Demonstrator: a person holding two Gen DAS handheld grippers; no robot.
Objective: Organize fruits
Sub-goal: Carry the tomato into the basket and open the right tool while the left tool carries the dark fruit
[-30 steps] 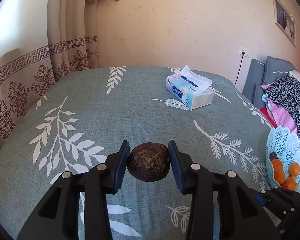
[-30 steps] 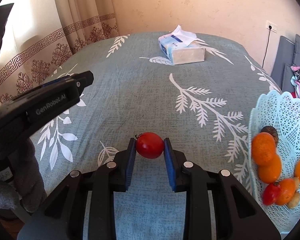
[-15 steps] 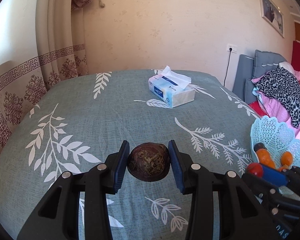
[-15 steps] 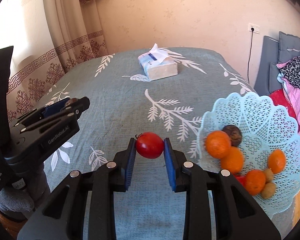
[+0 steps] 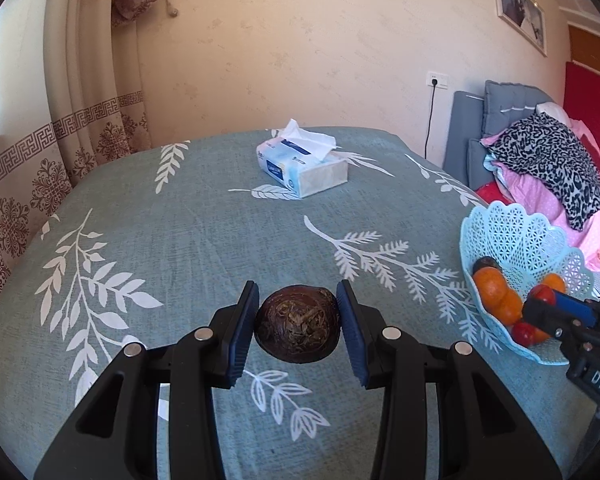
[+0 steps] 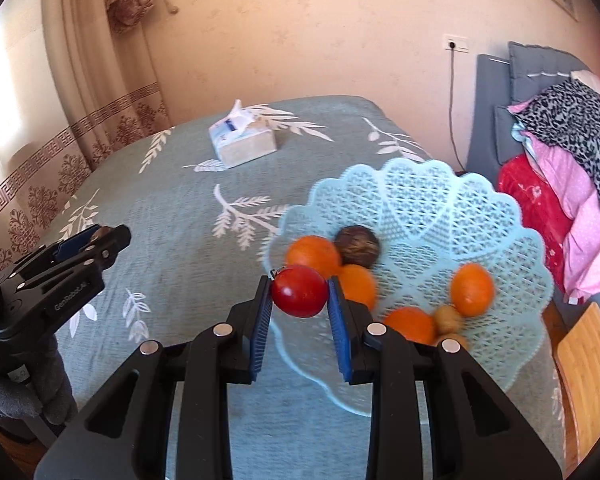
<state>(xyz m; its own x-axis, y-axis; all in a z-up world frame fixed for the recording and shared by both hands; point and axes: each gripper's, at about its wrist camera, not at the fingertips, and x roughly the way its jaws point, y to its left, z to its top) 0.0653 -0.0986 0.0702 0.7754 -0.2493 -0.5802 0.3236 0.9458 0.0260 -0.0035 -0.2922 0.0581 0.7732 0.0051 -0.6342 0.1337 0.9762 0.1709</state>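
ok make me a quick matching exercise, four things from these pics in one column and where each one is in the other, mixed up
Things:
1. tomato
2. brown fruit
3. tissue box
4. oranges

Places:
A. far end of the tablecloth
B. in the blue basket
C. in the right hand-held gripper
D. in the left hand-held gripper

Pairs: 1-C, 2-D, 3-A, 4-B

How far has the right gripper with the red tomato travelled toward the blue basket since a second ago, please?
Yes, it has moved: the right gripper, shut on the red tomato, went rightward from above the tablecloth and is now over the near rim of the blue basket.
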